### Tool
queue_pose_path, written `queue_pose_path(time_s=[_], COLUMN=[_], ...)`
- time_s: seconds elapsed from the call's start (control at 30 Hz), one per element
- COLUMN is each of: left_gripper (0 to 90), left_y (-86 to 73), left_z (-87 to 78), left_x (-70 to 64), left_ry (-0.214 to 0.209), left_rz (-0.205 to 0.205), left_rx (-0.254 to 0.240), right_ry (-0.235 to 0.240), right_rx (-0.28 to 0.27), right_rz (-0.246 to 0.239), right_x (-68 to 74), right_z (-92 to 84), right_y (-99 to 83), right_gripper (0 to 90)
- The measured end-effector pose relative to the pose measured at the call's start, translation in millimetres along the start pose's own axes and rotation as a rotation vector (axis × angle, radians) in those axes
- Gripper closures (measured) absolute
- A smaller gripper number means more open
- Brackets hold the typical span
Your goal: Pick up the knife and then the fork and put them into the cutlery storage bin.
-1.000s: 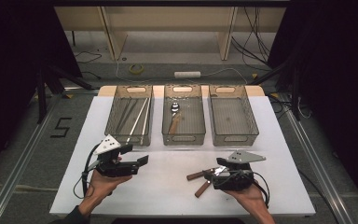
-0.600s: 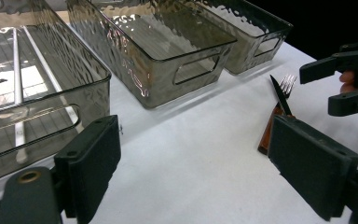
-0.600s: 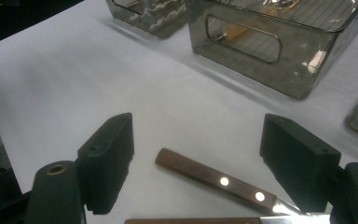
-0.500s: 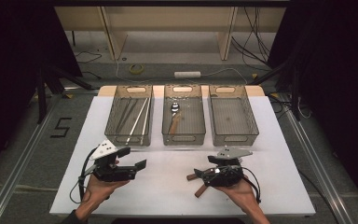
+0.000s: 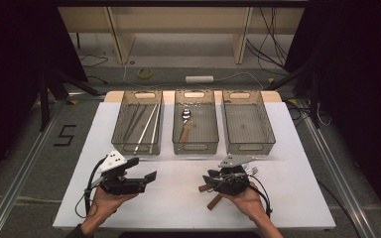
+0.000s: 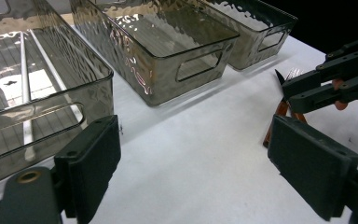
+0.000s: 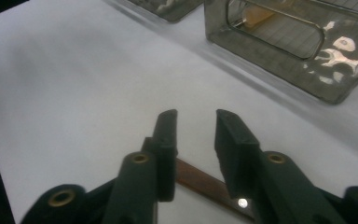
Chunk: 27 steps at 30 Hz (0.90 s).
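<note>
Two wooden-handled utensils lie at the front right of the white table (image 5: pixel 178 208), one handle (image 5: pixel 204 188) poking out left of my right gripper (image 5: pixel 214 179), the other (image 5: pixel 214 202) below it. Metal fork tines (image 5: pixel 251 171) show behind that gripper. In the right gripper view the right gripper (image 7: pixel 196 123) has just been closing. Its jaws stand a narrow gap apart, and a brown handle (image 7: pixel 200 182) runs crosswise under them with no pad pressing on it. My left gripper (image 5: pixel 141 169) hovers wide open at the front left, and nothing sits between the jaws of the left gripper (image 6: pixel 193 140).
Three clear bins stand in a row across the table's middle. The left bin (image 5: pixel 124 148) holds long metal rods (image 5: pixel 146 126), the middle bin (image 5: pixel 213 144) a wooden-handled spoon (image 5: pixel 184 126), and the right bin (image 5: pixel 273 141) looks empty. Bare white table lies between the grippers.
The right gripper has slid left over the wooden-handled utensils and its jaws have narrowed from wide open. The left gripper has stayed put.
</note>
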<state>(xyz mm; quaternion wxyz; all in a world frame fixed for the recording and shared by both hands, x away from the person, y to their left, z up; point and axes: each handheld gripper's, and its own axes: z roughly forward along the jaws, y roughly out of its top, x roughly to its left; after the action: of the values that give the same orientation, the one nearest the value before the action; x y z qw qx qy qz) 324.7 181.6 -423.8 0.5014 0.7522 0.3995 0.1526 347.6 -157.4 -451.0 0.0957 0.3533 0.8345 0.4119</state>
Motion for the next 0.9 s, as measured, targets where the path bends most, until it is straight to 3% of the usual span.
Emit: queue_pose_path(time_s=[0.27,0.9], left_gripper=[16.5,16.6], left_y=[-1.1,-1.5], left_z=[-1.1,-1.1], left_x=[-2.8,-3.1], left_ry=[-0.003,0.000], left_rz=[0.014,0.025], left_rx=[-0.002,0.004], right_ry=[-0.024,-0.035], right_rx=[0.057,0.187], right_rz=[-0.022,-0.013], right_x=[5.2,3.7], right_z=[17.4,44.5], right_y=[2.4,-5.8], right_gripper=[90.0,90.0])
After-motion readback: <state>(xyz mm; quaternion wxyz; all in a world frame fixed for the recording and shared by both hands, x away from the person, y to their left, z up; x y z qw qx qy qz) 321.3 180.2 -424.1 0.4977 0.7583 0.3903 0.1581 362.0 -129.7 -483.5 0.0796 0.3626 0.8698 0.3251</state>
